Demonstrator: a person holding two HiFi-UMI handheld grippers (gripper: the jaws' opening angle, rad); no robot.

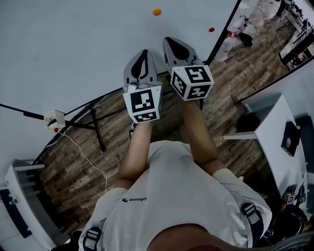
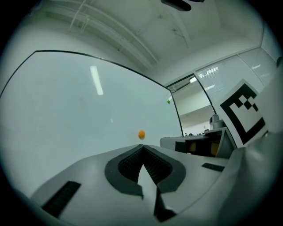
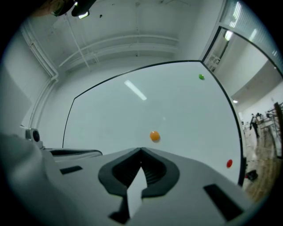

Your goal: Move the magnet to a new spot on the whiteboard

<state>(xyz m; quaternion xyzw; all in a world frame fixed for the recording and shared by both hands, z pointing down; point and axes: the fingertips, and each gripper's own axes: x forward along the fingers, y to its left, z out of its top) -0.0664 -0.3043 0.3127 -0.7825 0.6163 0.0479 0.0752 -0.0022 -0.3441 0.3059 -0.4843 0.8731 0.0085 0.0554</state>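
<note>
The orange magnet [image 1: 157,12] sticks to the whiteboard [image 1: 73,44], with a red magnet [image 1: 211,29] to its right near the board's edge. Both grippers point at the board, side by side and short of it. My left gripper [image 1: 143,53] is shut with nothing in it; in its own view the orange magnet [image 2: 141,134] shows just above the closed tips [image 2: 142,147]. My right gripper [image 1: 172,41] is also shut and empty, and the orange magnet [image 3: 154,136] sits slightly above and right of its tips [image 3: 141,150]. A green magnet [image 3: 201,77] is high on the board.
The whiteboard's black stand legs [image 1: 95,122] rest on the wooden floor. A small white box with a cable [image 1: 54,119] lies at the left. White tables stand at the right [image 1: 274,127] and lower left [image 1: 24,206]. The board's black frame edge [image 1: 223,32] runs at the right.
</note>
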